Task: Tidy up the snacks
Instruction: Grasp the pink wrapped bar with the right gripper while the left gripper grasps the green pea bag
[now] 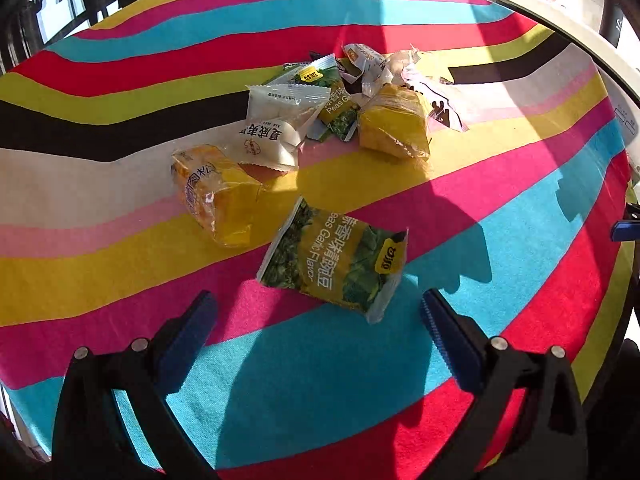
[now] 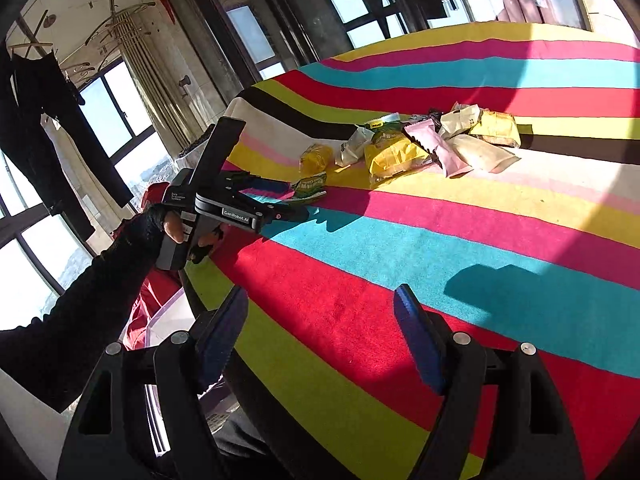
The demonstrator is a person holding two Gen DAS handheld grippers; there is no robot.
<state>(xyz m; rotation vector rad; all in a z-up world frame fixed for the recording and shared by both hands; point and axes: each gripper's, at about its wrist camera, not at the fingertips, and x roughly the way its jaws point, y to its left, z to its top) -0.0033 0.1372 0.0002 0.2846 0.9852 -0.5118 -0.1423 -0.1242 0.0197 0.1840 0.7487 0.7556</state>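
A green pea packet (image 1: 336, 260) lies flat on the striped cloth, just ahead of my left gripper (image 1: 316, 296), which hangs open above it with nothing between its blue pads. Behind it lie a yellow cake packet (image 1: 216, 196), a white packet (image 1: 272, 128), a second yellow packet (image 1: 394, 124) and another green packet (image 1: 320, 80). The right wrist view shows the left gripper (image 2: 298, 200), held by a hand in a black sleeve, by the green pea packet (image 2: 310, 184). My right gripper (image 2: 320, 296) is open and empty over bare cloth, well short of the snack pile (image 2: 440, 144).
The striped tablecloth (image 2: 460, 240) covers the whole table, and its edge drops away at the left (image 2: 224, 292). Beyond that edge is something red (image 2: 148, 296), with tall windows behind. A pink wrapper (image 2: 440, 152) and pale packets lie in the pile. A white unit (image 1: 624, 120) stands past the table's right side.
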